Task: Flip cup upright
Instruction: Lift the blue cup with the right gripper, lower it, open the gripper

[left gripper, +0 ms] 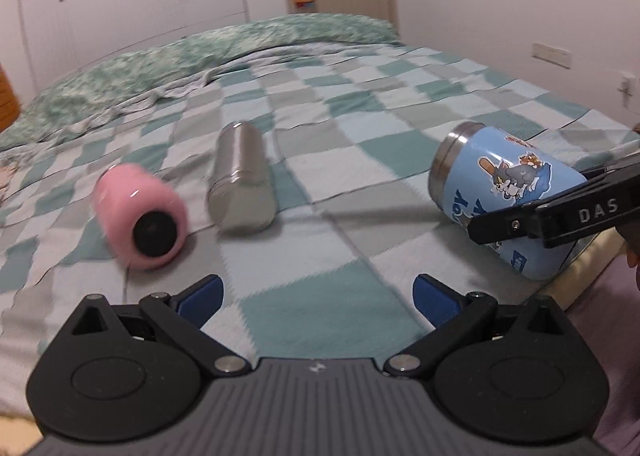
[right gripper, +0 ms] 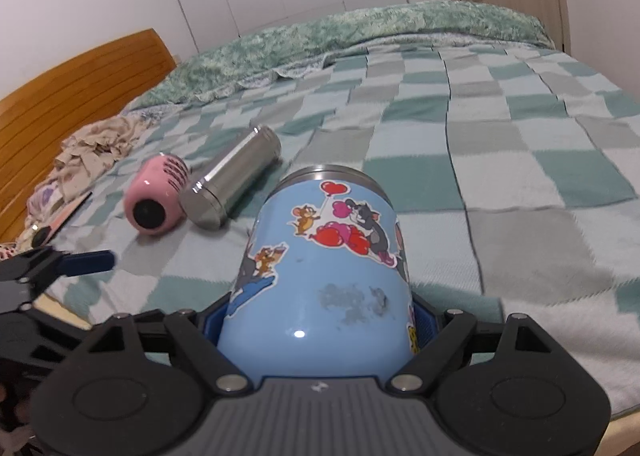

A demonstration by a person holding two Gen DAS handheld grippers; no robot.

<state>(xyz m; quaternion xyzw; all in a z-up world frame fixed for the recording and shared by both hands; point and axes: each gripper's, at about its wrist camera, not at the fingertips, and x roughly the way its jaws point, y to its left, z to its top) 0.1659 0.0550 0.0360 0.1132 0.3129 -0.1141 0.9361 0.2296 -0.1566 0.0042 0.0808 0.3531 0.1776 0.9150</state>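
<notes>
A light blue cartoon-sticker cup [right gripper: 324, 276] with a steel rim lies tilted on its side near the bed's front edge; it also shows in the left wrist view [left gripper: 500, 188]. My right gripper [right gripper: 320, 326] is shut on the blue cup's body, one blue pad on each side; its black finger crosses the cup in the left wrist view [left gripper: 520, 222]. My left gripper [left gripper: 316, 296] is open and empty, low over the checked blanket [left gripper: 320, 184], left of the blue cup.
A pink cup [left gripper: 140, 216] and a steel flask [left gripper: 242, 180] lie on their sides on the blanket, left of the blue cup. A green quilt [left gripper: 200, 56] lies along the far side. Crumpled cloth [right gripper: 92, 152] and a wooden headboard [right gripper: 72, 72] are at left.
</notes>
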